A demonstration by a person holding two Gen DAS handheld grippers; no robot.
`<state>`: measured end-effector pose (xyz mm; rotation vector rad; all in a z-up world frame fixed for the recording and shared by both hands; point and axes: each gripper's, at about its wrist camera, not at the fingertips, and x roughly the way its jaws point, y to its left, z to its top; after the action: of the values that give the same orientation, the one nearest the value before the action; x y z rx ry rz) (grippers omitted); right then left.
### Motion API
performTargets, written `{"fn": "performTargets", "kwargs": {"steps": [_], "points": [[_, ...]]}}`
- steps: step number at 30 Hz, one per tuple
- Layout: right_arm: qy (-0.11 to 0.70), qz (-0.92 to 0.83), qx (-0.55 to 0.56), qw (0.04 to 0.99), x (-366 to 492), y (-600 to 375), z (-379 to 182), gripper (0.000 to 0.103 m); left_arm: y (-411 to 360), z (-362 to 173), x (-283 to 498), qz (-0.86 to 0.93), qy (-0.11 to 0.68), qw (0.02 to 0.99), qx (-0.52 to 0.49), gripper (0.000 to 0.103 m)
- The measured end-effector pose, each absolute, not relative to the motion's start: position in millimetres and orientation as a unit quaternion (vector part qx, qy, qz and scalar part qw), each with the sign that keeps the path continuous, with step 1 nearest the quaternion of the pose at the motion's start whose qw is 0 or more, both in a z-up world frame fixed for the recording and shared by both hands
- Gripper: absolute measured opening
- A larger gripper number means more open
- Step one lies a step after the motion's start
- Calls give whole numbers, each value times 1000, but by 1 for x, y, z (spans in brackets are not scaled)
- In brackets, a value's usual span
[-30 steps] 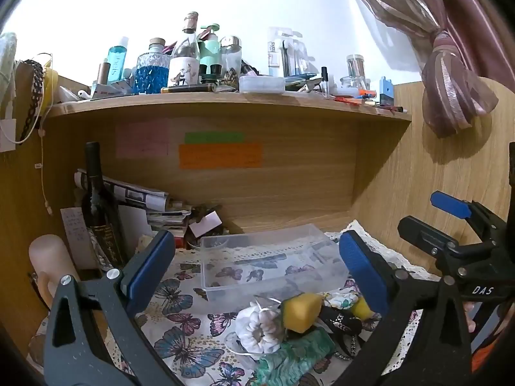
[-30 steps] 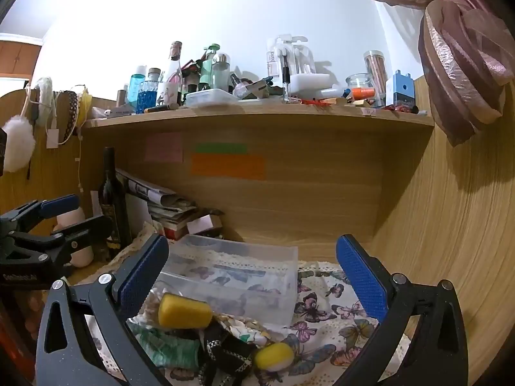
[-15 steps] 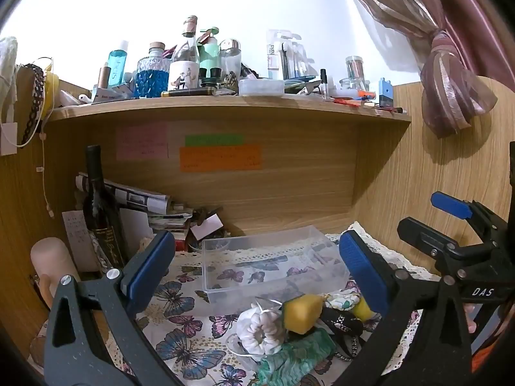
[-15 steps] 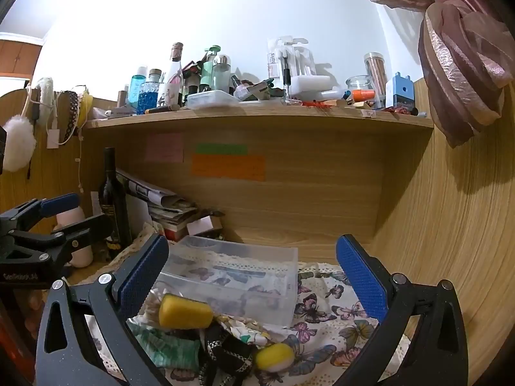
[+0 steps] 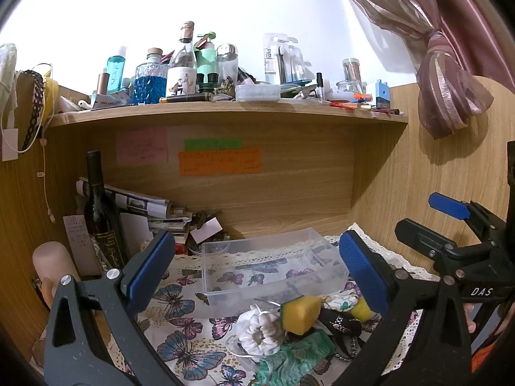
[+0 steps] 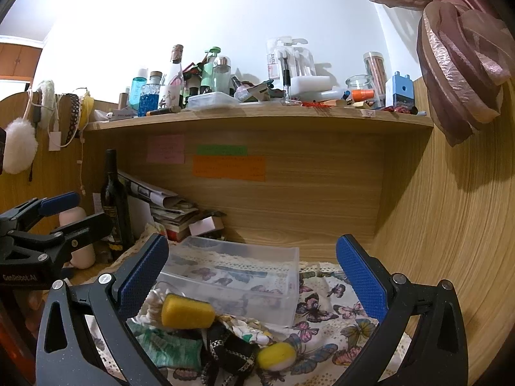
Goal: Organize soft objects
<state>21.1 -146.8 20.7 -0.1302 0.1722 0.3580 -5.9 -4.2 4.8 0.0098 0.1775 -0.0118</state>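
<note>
A pile of soft things lies on the butterfly cloth (image 5: 180,347) in front of an empty clear plastic box (image 5: 270,263): a yellow sponge (image 5: 301,315), a white scrunchie (image 5: 260,334), a green cloth (image 5: 296,358), a black patterned band (image 5: 341,325) and a small yellow sponge ball (image 5: 360,308). The right wrist view shows the same sponge (image 6: 186,315), ball (image 6: 276,357), band (image 6: 228,347) and box (image 6: 238,276). My left gripper (image 5: 257,270) is open and empty above the pile. My right gripper (image 6: 254,276) is open and empty, right of the pile.
A dark wine bottle (image 5: 101,222), stacked papers (image 5: 154,212) and a pink cylinder (image 5: 53,267) crowd the back left. A shelf (image 5: 225,112) of bottles hangs overhead. Wooden walls close the back and right. A curtain (image 5: 450,96) hangs at the upper right.
Both views have shifted only slightly. Both grippers stay open and nothing in the pile has moved.
</note>
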Motion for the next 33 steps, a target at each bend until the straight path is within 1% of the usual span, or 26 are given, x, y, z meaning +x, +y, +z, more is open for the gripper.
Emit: {"fn": "performTargets", "kwargs": {"steps": [33], "points": [[80,182,-61,978,17,-145,23,103,-5,5,-6,-6,88,996,5,103]]}}
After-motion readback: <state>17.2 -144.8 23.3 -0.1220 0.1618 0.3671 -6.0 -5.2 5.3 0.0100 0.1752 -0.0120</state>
